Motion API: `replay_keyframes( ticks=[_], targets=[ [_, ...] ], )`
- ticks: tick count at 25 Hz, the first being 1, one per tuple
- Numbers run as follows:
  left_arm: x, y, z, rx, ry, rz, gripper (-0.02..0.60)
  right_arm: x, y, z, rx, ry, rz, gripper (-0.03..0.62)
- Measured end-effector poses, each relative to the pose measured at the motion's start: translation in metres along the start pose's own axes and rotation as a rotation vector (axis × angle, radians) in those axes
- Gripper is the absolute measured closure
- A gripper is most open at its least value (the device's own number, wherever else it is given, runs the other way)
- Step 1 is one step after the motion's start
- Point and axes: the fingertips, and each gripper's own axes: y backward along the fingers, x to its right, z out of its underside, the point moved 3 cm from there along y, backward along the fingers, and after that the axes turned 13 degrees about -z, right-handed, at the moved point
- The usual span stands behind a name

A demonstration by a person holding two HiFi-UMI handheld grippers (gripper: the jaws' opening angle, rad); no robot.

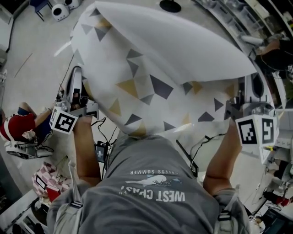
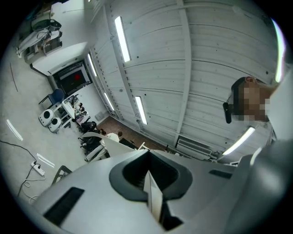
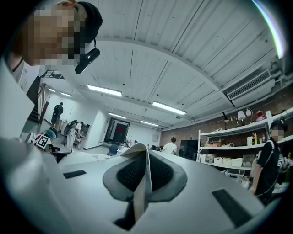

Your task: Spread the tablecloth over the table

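The tablecloth, white with grey and yellow triangles, billows in the air in front of me and hides the table below. My left gripper is shut on its near left edge, my right gripper on its near right edge. Both grippers are raised and point upward. In the left gripper view the left gripper pinches a thin fold of cloth between its closed jaws, with the ceiling behind. The right gripper likewise clamps a cloth edge that stands up between its jaws.
A white wheeled machine and a black round base stand beyond the cloth. Cables and a red item lie at my left. Shelving and a standing person are at the right.
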Motion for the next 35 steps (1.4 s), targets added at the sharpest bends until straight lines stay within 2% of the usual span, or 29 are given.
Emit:
replay_keyframes(
  ticks=[11, 20, 30, 35],
  targets=[
    [-0.024, -0.01, -0.001, -0.026, 0.031, -0.046, 0.584, 0.004, -0.016, 0.004, -0.02, -0.038, 0.006, 0.583],
    [-0.004, -0.006, -0.002, -0.014, 0.009, -0.032, 0.584, 0.011, -0.007, 0.005, -0.007, -0.052, -0.007, 0.583],
    [-0.016, 0.001, 0.001, -0.019, 0.077, -0.051, 0.584, -0.007, -0.006, -0.01, -0.048, -0.042, -0.008, 0.583],
    [-0.022, 0.0, 0.005, -0.01, 0.13, -0.024, 0.584, -0.026, -0.003, -0.028, -0.064, -0.003, -0.003, 0.583]
  ],
)
